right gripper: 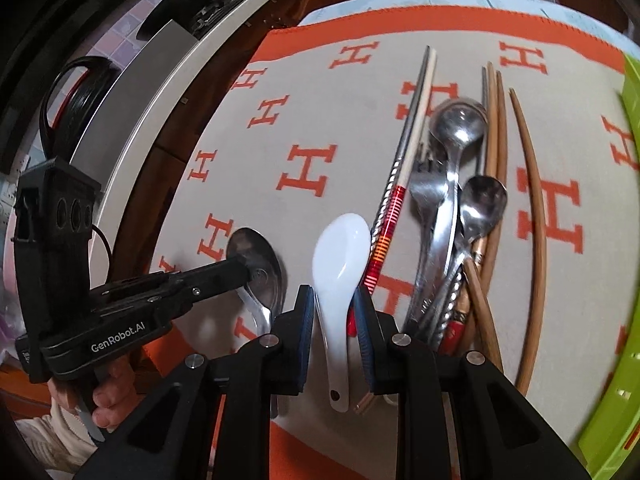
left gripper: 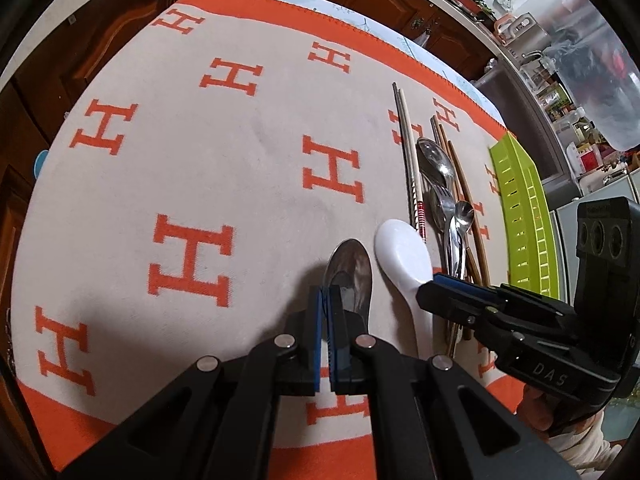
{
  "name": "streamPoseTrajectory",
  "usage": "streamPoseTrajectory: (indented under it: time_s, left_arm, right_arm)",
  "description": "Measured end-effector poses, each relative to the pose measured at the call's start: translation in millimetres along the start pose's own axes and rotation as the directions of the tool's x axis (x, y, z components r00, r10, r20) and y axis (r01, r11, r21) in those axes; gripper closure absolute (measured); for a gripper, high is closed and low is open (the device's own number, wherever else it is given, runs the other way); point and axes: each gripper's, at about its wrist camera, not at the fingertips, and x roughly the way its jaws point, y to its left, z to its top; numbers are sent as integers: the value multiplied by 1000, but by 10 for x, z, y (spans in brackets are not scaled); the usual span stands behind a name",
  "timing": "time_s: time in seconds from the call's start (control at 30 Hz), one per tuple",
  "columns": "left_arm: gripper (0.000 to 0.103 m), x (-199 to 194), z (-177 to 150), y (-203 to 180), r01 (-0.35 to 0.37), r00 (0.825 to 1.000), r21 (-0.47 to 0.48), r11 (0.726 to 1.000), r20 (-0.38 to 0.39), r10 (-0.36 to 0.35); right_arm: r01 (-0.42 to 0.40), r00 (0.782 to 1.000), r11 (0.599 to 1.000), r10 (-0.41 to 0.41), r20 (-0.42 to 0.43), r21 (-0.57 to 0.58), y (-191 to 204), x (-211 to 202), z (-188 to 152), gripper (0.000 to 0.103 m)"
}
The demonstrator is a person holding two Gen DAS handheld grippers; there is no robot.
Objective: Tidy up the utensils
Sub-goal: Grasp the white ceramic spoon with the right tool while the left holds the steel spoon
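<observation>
Jaws on your left gripper [left gripper: 326, 300] are pressed together over the large steel spoon [left gripper: 352, 270]. Your right gripper [right gripper: 334, 304] pinches the white ceramic soup spoon's [right gripper: 340, 264] handle. Beyond lie mixed cutlery and chopsticks [right gripper: 452, 200] on the orange-lettered cloth [left gripper: 200, 160], beside the lime-green slotted tray [left gripper: 524, 216].

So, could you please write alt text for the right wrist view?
The right tongs straddle the handle of a white spoon on an orange-and-beige cloth. Beside it, the left tongs rest shut on a metal spoon; mixed cutlery lies right.
</observation>
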Motion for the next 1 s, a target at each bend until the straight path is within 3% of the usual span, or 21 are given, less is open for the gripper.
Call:
streamPoseTrajectory:
  time_s: [0.3, 0.5, 0.6, 0.8, 0.9, 0.97, 1.0]
  left_arm:
    - [103, 32, -11, 11, 24, 1000, -15, 1000, -9, -24]
    - [102, 60, 21, 17, 37, 999, -26, 999, -16, -37]
    - [98, 85, 39, 4, 39, 999, -27, 999, -21, -40]
    - [85, 144, 65, -42, 43, 999, -24, 999, -27, -44]
    - [87, 168, 73, -87, 37, 999, -7, 999, -17, -37]
    - [99, 197, 67, -126, 11, 1000, 22, 1000, -13, -11]
    - [100, 206, 62, -143, 4, 1000, 33, 999, -7, -4]
  right_arm:
    - [-29, 999, 1000, 30, -25, 7, 46, 184, 92, 81]
    - [-10, 1000, 1000, 10, 11, 0, 28, 148, 64, 86]
    - [-5, 1000, 1000, 6, 28, -20, 36, 56, 12, 96]
    - [19, 998, 999, -17, 64, -31, 32, -97, -39, 96]
    - [22, 997, 999, -20, 73, -24, 7, -136, -50, 96]
    - [18, 997, 1000, -17, 77, -21, -1, -165, -48, 96]
    - [19, 997, 1000, -18, 79, -21, -7, -174, -53, 96]
